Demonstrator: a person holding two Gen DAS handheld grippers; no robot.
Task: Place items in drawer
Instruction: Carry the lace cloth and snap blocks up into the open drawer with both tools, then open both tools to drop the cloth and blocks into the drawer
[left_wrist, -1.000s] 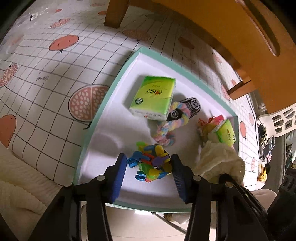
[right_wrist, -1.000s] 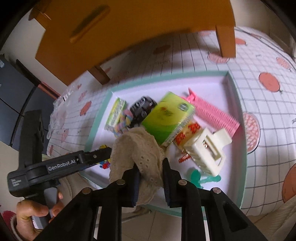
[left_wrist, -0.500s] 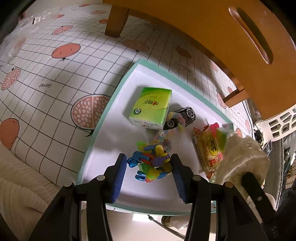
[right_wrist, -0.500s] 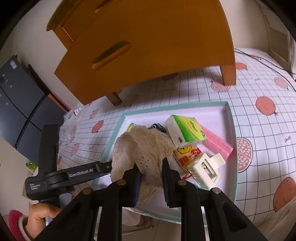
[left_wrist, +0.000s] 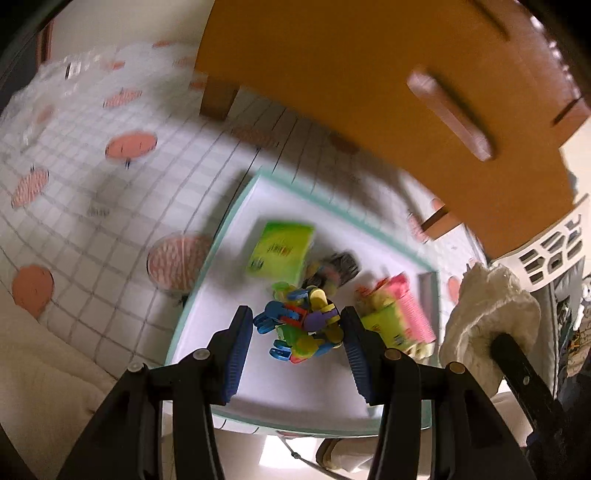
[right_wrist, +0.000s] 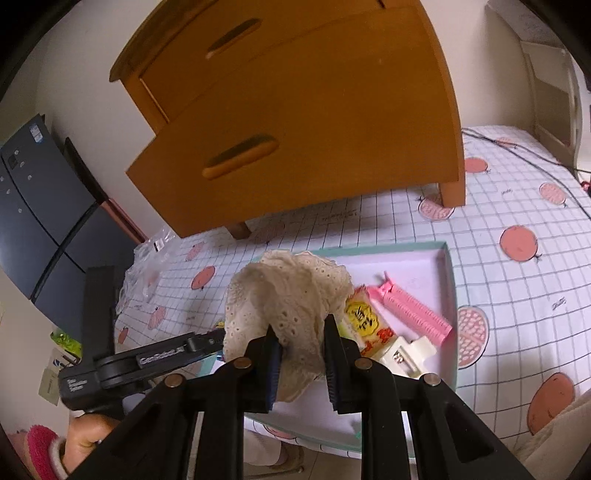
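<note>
Below drawer (right_wrist: 236, 155) — tray rim (right_wrist: 451, 295) clear

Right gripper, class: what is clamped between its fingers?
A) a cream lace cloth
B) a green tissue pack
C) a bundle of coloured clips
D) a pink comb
A: the right gripper is closed on the cream lace cloth, which bunches up between its fingers, above the tray.

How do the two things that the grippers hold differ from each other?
The left gripper holds a toy of many bright plastic pieces; the right gripper holds a lace cloth in one cream colour. The toy looks hard and keeps its shape, while the cloth is soft and bunched. The jaws stand wider around the toy than on the cloth. Both are lifted above the tray.
</note>
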